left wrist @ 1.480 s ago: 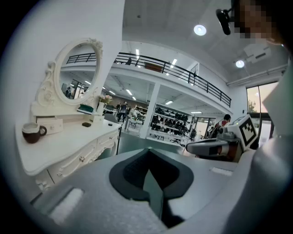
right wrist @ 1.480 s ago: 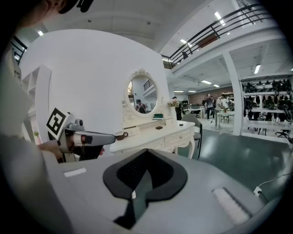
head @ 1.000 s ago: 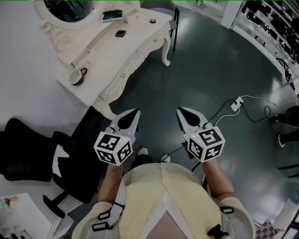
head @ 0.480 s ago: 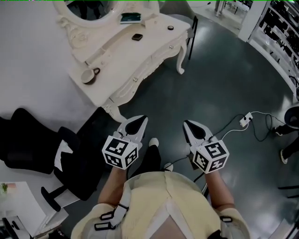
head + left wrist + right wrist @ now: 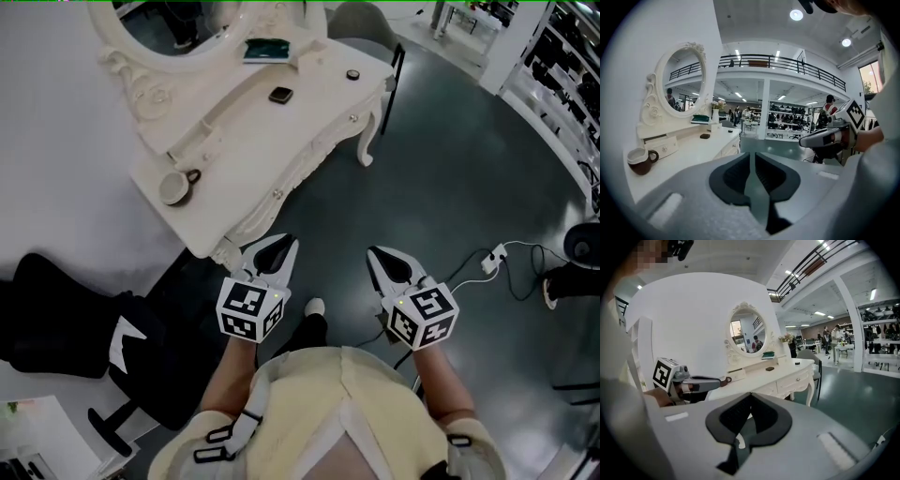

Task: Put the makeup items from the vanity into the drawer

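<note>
across the open hall, a dark grey glossy floor [image 5: 450, 169] spreads out, with shelving [image 5: 572, 56] along its right edge. on it stands the white vanity [image 5: 300, 112], its long axis slanting from lower left to upper right in the head view, its knobbed drawer fronts facing the person and shut. an oval mirror [image 5: 178, 33] rises at its back edge. a black chair [image 5: 75, 314] sits left of the person, near the vanity's near end. the left gripper [image 5: 282, 246] and right gripper [image 5: 379, 254] hang side by side over the floor, both pointing away from the person, short of the vanity. the left gripper's jaws are opening, a thin slit between them with nothing in it; the right gripper's jaws are together and empty. on the tabletop, well apart from both grippers, a mug [image 5: 173, 187] stands at the near end. a flat green-topped case [image 5: 265, 50] lies at the mirror's foot, its long side along the back edge. a small dark compact [image 5: 280, 95] lies flat mid-table, and a tiny round pot [image 5: 352, 75] sits near the far front corner.
</note>
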Motion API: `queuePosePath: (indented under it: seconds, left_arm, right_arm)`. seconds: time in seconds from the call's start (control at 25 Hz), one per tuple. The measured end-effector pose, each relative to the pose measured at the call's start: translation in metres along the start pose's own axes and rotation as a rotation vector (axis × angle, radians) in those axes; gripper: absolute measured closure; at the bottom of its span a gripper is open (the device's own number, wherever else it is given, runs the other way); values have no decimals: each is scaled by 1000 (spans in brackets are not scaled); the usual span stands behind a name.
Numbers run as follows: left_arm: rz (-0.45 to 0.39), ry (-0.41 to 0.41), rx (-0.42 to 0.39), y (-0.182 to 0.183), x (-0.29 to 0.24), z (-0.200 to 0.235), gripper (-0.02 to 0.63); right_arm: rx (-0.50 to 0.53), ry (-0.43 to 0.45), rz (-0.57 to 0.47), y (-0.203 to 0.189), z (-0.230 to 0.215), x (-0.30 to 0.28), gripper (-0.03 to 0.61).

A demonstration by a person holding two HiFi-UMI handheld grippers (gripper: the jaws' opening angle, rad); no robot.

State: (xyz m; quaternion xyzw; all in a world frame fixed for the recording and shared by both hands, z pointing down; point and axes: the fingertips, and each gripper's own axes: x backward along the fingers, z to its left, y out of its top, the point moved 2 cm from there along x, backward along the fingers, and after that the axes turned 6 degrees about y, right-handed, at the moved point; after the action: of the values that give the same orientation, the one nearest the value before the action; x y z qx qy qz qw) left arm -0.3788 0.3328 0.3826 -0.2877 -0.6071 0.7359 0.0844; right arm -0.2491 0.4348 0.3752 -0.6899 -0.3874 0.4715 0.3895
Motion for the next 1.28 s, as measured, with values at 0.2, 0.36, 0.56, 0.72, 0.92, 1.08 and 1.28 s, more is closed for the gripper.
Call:
queuePosePath:
  seconds: [0.2,0.36,0.56,0.72,0.92,1.08,1.28]
  left_arm:
    - [36,-5,-4,9,-33,44,513]
    - [67,-15,-4,7,-51,67,480]
    - [72,-1,-29,14,-72,93,445]
    - [51,13,-30,21,-81,99,413]
    - [54,28,-22,22,-100,109,360]
    - [54,64,-6,24,-124,123,316]
    - [62,126,-5,34,-167,146,285]
  right_arm:
    - [11,20,29,19,-10,-54,578]
    - [6,19,61,23,-19,-86,578]
    - [8,19,67,31,-28,-113,577]
    - [9,43,79,33,-32,-126,578]
    - [22,69,88,43,-44,-149,578]
    - [9,84,102,46,-66,-166,578]
    - [18,128,120,59,-102,-198,577]
